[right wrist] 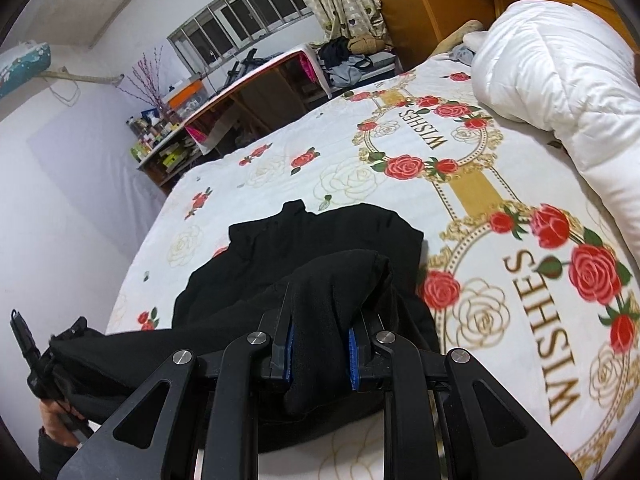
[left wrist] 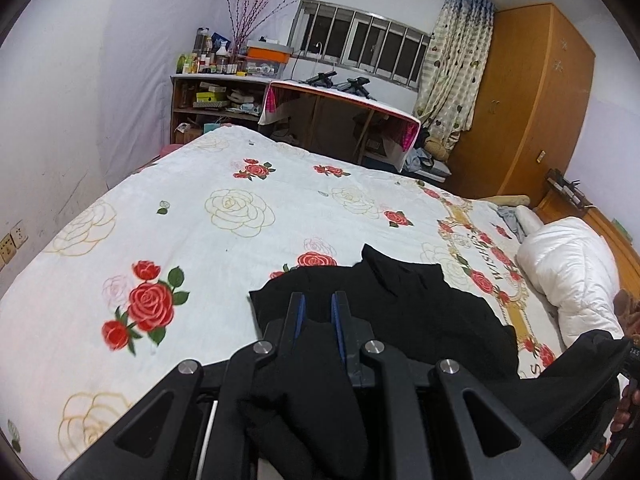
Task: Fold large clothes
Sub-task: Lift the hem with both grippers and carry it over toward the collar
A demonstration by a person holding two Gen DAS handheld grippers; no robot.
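While the black garment (left wrist: 400,304) sprawls on the rose bedspread (left wrist: 224,216), left gripper (left wrist: 319,312) and right gripper (right wrist: 322,320) each pinch a bunched near edge. Soft, floppy, light; likely sags, so hold the corners.

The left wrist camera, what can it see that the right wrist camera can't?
Only the left wrist view shows the beige wall sockets on the left wall and the whole orange-brown wooden wardrobe.

Only the right wrist view shows the teal patterned box high on the wall and the big round rose wreath with the gold word WISHES.

Both show the black garment spread on the white rose-print bedsheet, the puffy white quilt, the barred window, and each gripper, left gripper and right gripper, clamped on black cloth.
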